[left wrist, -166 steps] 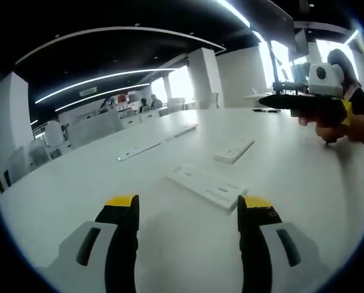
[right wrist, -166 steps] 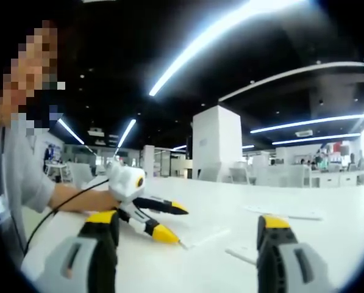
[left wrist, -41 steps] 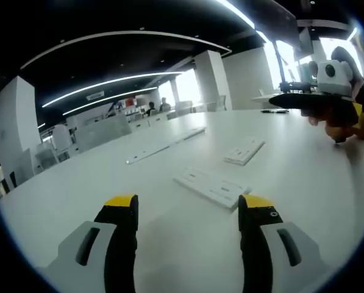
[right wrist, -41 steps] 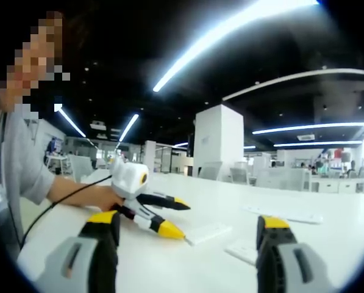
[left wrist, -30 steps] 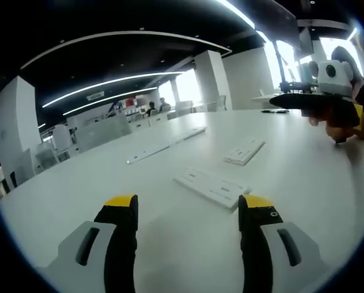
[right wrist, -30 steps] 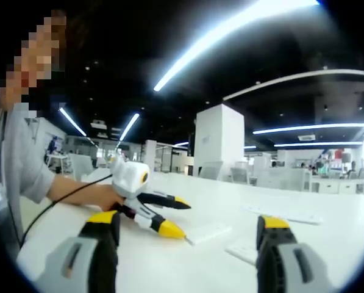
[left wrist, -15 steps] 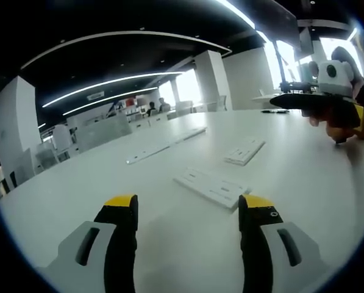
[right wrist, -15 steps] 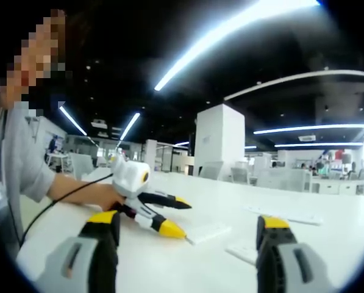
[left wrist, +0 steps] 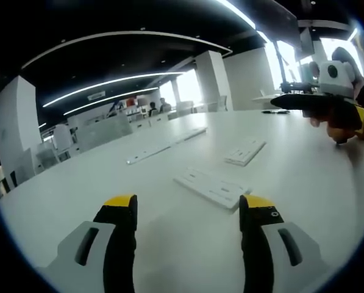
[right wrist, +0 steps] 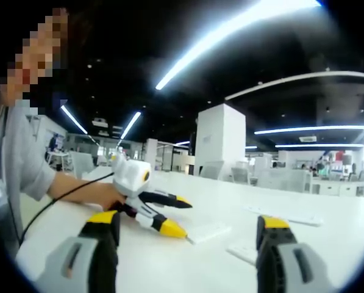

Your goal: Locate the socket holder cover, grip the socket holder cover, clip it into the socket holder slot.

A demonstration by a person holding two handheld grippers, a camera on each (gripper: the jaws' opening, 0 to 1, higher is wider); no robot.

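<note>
The left claw (left wrist: 188, 210) is held wide open above the white surface (left wrist: 78, 183), with nothing gripped. A socket holder (left wrist: 211, 187) is seen just ahead of it and a cover (left wrist: 244, 150) further off. The right claw (right wrist: 188, 231) is likewise spread, nothing between its jaws.

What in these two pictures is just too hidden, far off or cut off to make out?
- Left gripper view: the far white strips are too small to identify.
- Left gripper view: the hand holding the right gripper is cut off by the edge.
- Right gripper view: the small white piece is partly hidden behind that gripper's own fingers.
</note>
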